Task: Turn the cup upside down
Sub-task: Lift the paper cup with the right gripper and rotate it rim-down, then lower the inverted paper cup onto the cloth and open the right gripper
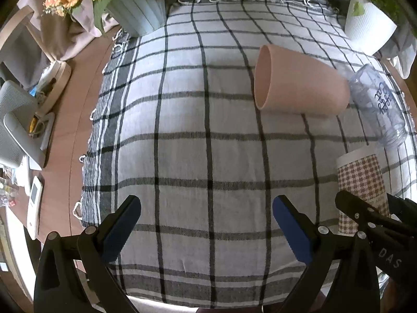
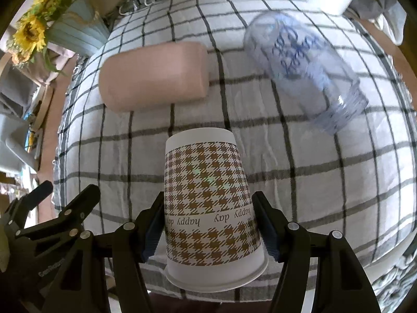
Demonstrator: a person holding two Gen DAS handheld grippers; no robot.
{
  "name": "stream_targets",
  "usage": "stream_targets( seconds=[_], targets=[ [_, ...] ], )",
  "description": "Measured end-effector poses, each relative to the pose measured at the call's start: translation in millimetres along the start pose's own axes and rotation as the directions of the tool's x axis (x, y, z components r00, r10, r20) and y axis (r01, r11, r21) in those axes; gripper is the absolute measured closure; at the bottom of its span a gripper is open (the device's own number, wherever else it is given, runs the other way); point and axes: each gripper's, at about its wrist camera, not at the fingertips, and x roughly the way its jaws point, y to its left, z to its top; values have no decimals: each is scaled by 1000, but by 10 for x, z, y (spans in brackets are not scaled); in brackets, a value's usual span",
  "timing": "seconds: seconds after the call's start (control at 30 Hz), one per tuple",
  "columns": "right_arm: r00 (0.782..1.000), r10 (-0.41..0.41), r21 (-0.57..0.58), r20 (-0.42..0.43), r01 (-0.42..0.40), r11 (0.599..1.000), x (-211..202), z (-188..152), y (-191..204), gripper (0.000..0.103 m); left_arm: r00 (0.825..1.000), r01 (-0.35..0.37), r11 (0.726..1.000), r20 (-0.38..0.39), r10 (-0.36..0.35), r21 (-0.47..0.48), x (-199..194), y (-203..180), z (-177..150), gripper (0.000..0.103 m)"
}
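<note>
Looking along the right gripper (image 2: 208, 224), we see its two black fingers with blue pads pressed against either side of a white paper cup with a brown houndstooth pattern (image 2: 208, 200). We find the cup inverted: its rolled rim is nearest us at the bottom, its narrower base points up and away, so its long axis runs roughly along the fingers, and its "happy day" lettering reads upside down. We cannot tell whether its rim touches the grey-and-white checked cloth (image 2: 299, 187) beneath it. From the left wrist view, we see the left gripper (image 1: 206, 224) spread wide over bare cloth, holding nothing, with the same cup just to its right. Farther out, a plain pink cup (image 2: 156, 75) lies on its side, mouth to the left. Near it to the right, a clear plastic bottle with blue script (image 2: 305, 70) also lies flat.
</note>
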Motion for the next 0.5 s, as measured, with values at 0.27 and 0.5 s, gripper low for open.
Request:
stream_targets(
  seconds=[0.27,0.5],
  targets=[
    [1000,5,24,19,-6,1000,-8,-19,-53,24,1000,-13,1000,-9,13,-3,-4,-18,-21,0],
    [994,3,65,108,-10,998,-395,-22,-177,21,999,44,999,32,-43,-29,-292,-110,52,0]
  ],
)
